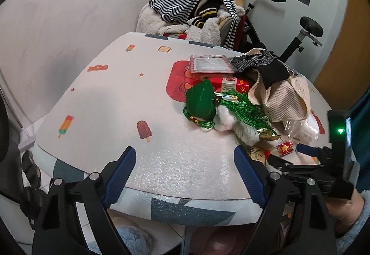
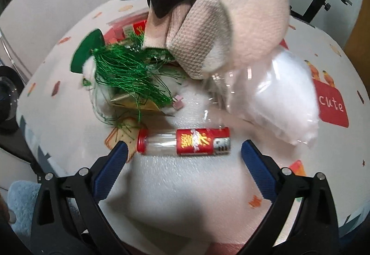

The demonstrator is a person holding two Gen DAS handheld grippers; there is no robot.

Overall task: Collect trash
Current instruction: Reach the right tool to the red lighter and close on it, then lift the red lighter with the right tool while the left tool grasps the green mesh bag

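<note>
The right hand-held gripper [image 2: 183, 155] is spread wide and grasps nothing, its blue fingers flanking a small red-labelled bottle [image 2: 183, 141] lying on its side on the desk [image 2: 175, 190]. The left hand-held gripper [image 1: 185, 162] hangs released over bare desk, with a green tassel [image 2: 129, 72] and beige cloth [image 2: 231, 24] beyond the bottle.

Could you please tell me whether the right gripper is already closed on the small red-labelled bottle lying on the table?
No, the right gripper is open, and the bottle lies on its side just ahead of its fingertips, untouched.
</note>
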